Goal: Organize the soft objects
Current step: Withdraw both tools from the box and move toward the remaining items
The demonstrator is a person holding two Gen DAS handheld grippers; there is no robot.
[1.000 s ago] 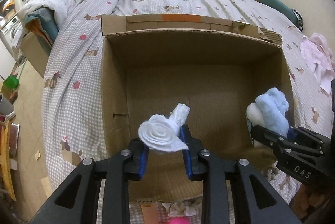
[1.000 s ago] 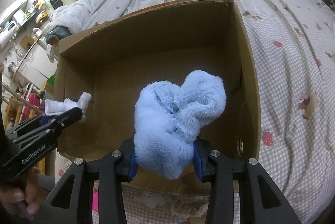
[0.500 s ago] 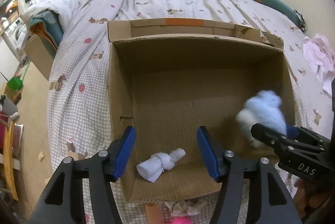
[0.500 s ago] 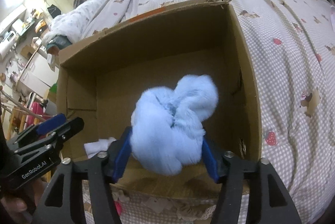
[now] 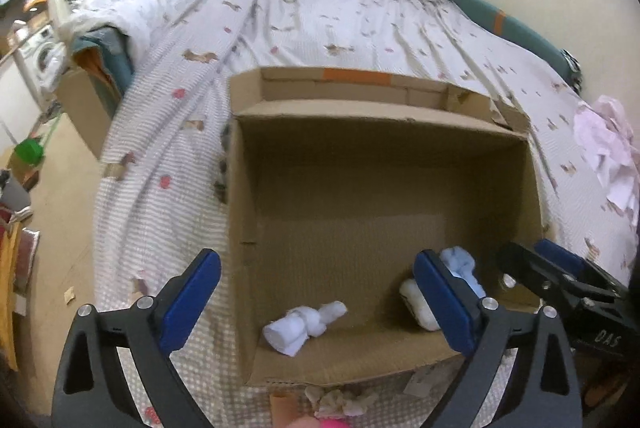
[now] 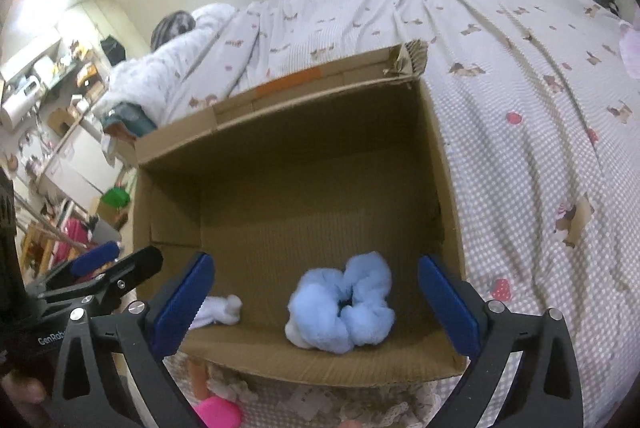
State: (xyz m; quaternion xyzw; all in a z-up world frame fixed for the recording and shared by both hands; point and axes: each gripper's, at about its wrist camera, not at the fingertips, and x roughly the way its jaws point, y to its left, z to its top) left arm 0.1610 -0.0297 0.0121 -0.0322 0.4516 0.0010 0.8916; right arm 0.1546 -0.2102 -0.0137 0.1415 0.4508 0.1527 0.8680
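Observation:
An open cardboard box (image 5: 360, 195) (image 6: 304, 187) sits on the bed. A rolled white sock (image 5: 302, 324) (image 6: 222, 309) lies on the box floor near the front wall. A fluffy light blue soft item (image 6: 342, 304) (image 5: 460, 264) lies on the floor toward the right. My left gripper (image 5: 316, 292) hangs over the front of the box, jaws opening wide, the sock below them untouched. My right gripper (image 6: 316, 292) hangs over the blue item, jaws opening wide, nothing pressed between the pads. In the left wrist view the right gripper (image 5: 560, 280) shows at the lower right edge.
The bed (image 5: 320, 19) carries a checked patterned cover and a white duvet (image 5: 132, 7) at the far left. Pink cloth (image 5: 608, 147) lies at the right. A pink object (image 6: 218, 414) and crumpled bits sit before the box. Cluttered floor and shelves lie left (image 6: 48, 75).
Both grippers opened and rose. The white sock dropped from the left gripper onto the box floor. The blue item fell from the right gripper to the floor of the box.

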